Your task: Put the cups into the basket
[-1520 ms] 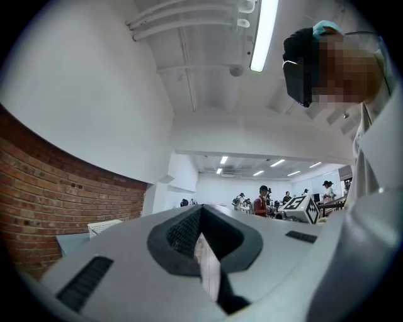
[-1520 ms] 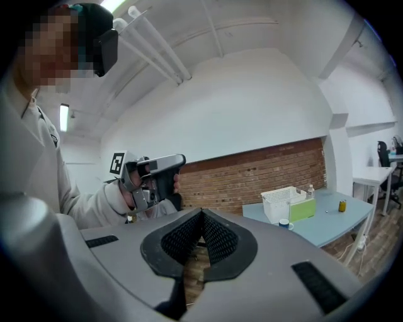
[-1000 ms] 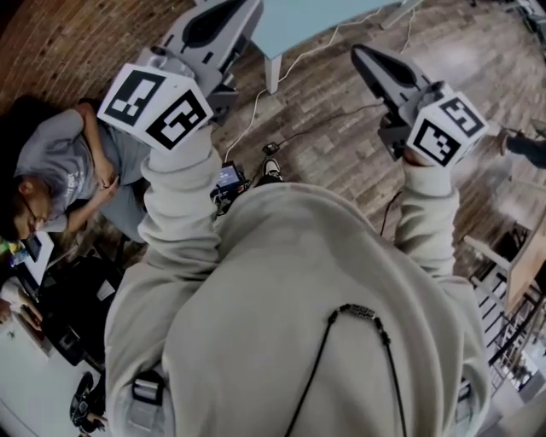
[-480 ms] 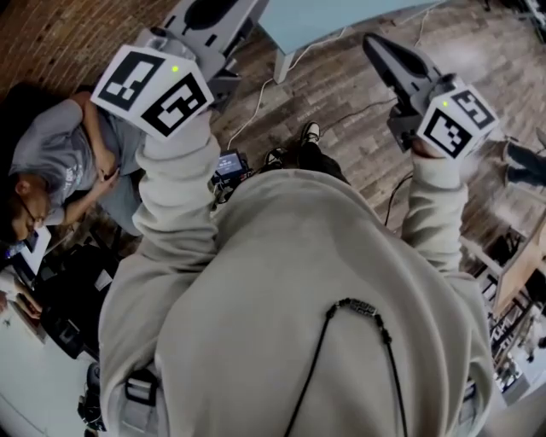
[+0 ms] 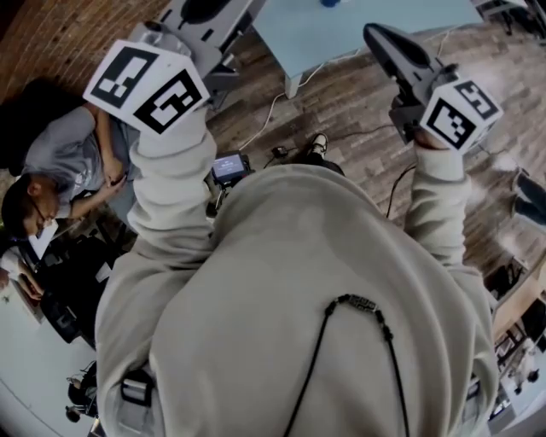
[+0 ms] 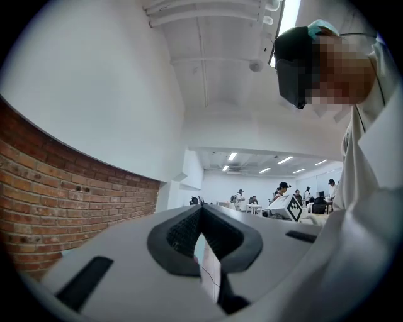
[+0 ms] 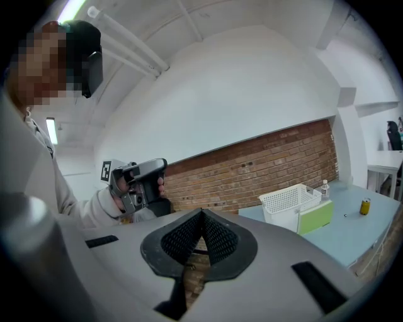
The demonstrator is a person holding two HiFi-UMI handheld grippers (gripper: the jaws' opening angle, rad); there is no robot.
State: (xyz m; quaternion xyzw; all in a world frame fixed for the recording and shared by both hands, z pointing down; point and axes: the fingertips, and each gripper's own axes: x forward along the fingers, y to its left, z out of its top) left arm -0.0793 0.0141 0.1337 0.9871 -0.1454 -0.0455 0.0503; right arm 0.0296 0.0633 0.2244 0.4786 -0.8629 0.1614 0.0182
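Both grippers are held up in front of the person's chest, and neither holds anything. My left gripper is at the upper left of the head view; in its own view its fingertips meet, so it is shut. My right gripper is at the upper right and is shut too, its tips touching. A white mesh basket stands on the light blue table, seen past the right jaws. No cup shows clearly. A small blue thing at the table's far edge is cut off.
A green block leans by the basket, with a small bottle and a yellow can further along the table. A seated person is on the floor at left. Cables run over the wooden floor; a brick wall stands behind.
More of the blue table has come into the head view at the top. Both grippers have kept their raised pose and stayed shut, drifting slightly.
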